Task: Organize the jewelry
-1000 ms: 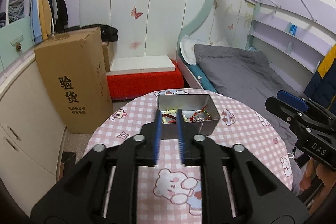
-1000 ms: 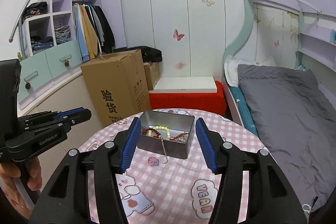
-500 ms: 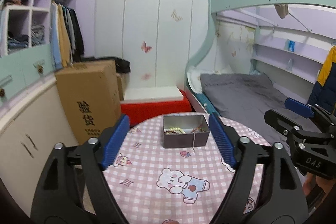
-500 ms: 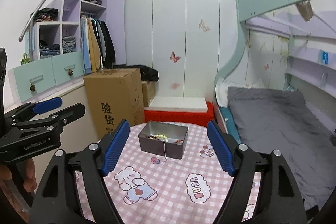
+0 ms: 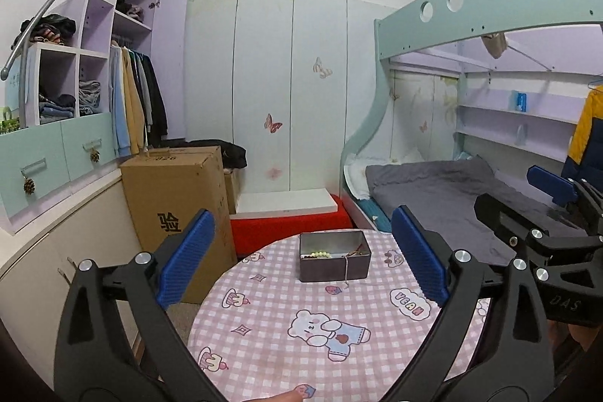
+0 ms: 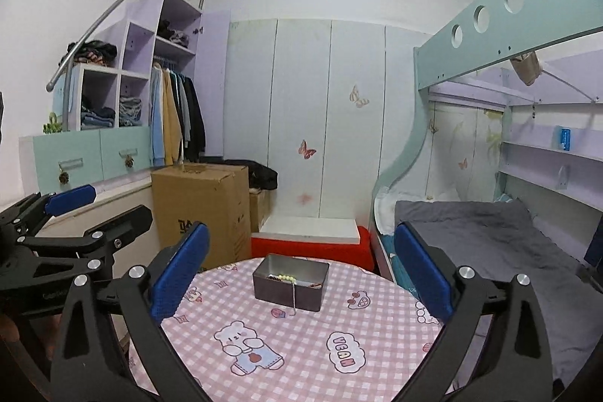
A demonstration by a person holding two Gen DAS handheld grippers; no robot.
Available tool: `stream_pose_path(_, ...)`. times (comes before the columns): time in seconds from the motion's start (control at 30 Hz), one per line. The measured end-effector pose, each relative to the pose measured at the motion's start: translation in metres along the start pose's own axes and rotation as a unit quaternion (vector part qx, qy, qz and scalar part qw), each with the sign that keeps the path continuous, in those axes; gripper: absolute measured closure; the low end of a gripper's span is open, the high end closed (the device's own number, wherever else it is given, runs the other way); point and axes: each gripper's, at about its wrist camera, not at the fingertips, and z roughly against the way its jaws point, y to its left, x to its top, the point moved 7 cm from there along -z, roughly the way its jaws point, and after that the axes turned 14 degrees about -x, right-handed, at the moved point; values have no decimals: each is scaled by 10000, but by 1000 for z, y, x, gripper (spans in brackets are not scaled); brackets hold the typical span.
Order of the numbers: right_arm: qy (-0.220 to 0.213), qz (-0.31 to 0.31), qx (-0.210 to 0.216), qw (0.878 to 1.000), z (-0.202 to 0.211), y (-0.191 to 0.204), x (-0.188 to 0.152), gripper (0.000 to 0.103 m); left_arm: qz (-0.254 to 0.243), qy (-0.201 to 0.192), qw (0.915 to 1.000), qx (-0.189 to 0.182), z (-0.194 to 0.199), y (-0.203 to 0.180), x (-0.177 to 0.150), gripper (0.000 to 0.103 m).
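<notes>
On the round worktop (image 5: 264,334), covered in a pink checked cloth, a grey metal tin (image 5: 333,260) sits toward the far side with the jewelry inside: a pale green bead bracelet (image 5: 320,254), darker red beads beside it, and a thin chain (image 6: 294,298) that hangs over the tin's near wall onto the cloth. The left hand-held gripper (image 5: 301,262) and the right hand-held gripper (image 6: 297,281) are both released, their jaws having just been opening, with nothing between the blue pads; both sit well back from the tin. The beads look light and hard, strung on cord, so they should pinch easily across the strand but may roll. The chain seems limp, slippery and easy to snag; the dangling end is judged the best place to take hold. The cloth reads "VEAN" (image 6: 343,353). The cardboard box (image 5: 177,198) at left shows the character "验", and the right gripper's body reads "DAS"
</notes>
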Motion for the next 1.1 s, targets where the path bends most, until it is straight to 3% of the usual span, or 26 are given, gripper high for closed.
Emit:
stream_pose_path(0.3,-151,-29,-44,9999,18,-6,5,8,-119,-250,9996,102,23,-9,7,10)
stream_pose_path(1.1,-189,-5,-114,9998,26,-10,5,8,-236,-353,9988,229,30,-17,10,10)
